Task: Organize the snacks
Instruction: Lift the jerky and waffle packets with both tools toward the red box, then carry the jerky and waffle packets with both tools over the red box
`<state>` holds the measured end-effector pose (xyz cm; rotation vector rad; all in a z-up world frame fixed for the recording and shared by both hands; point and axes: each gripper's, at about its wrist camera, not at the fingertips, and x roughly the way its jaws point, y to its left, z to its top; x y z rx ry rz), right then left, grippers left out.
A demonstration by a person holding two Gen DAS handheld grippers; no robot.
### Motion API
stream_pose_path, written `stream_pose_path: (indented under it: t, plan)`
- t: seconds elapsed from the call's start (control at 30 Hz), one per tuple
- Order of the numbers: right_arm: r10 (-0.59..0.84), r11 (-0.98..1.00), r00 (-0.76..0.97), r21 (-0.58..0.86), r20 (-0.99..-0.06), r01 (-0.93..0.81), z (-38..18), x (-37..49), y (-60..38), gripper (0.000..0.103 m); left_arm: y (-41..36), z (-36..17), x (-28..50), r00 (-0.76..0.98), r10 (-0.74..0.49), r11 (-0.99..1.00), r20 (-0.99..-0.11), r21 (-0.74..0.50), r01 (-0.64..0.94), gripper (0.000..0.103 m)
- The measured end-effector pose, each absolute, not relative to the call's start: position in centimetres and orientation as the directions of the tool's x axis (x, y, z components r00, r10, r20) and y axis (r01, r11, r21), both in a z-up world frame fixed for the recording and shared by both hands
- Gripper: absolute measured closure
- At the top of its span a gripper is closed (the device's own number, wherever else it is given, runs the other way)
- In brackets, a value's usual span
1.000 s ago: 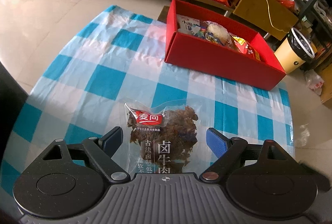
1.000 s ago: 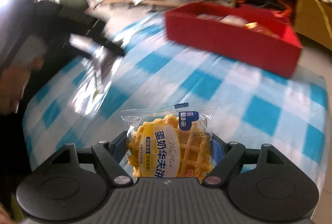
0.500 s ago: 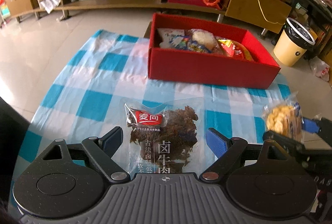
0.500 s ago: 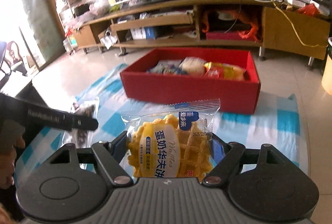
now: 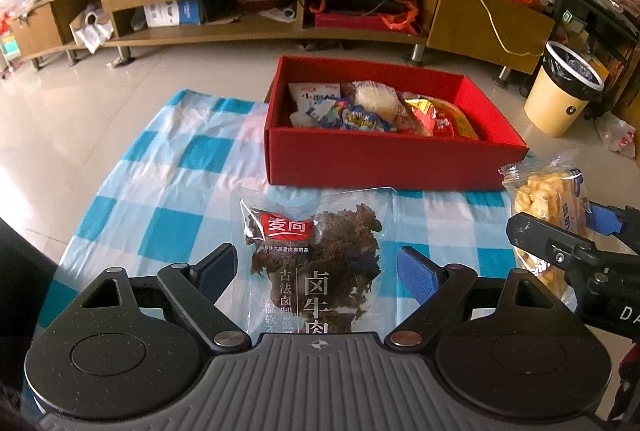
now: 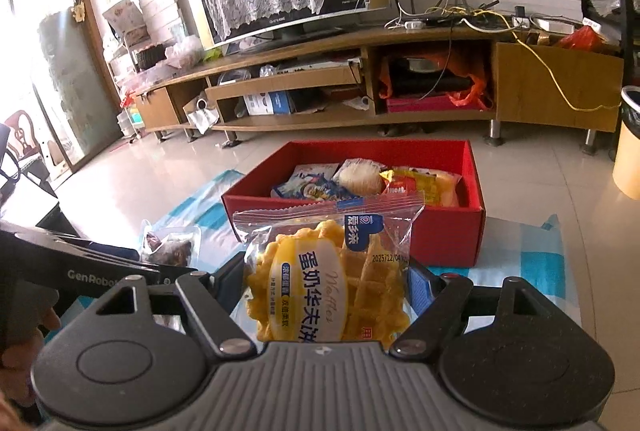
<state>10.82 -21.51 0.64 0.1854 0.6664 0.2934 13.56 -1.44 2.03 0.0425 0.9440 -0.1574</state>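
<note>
Checked cloth (image 5: 168,187) on tiled floor (image 5: 80,119), red box (image 5: 392,159), wooden TV stand (image 6: 400,71)

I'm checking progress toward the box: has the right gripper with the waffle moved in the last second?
Yes. The right gripper, shut on the waffle pack, swung from the tablecloth's left side to face the red box squarely.

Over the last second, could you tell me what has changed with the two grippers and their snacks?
Both grippers rose and swung to face the red box. The right gripper, carrying the waffle pack, drew up beside the left gripper. Unchanged: the beef pack between the left fingers, and the box's contents.
</note>
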Motion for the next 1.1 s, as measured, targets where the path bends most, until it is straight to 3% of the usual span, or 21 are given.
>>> stream_pose_path:
  t: [1.1]
  plan:
    - [0.303, 0.943, 0.785, 0.292, -0.540, -0.163, 1.4, 13.3, -23.1, 0.026, -2.1, 2.9, 16.0, 0.634, -0.067, 0.991, -0.770, 0.025, 0.135, 0.013]
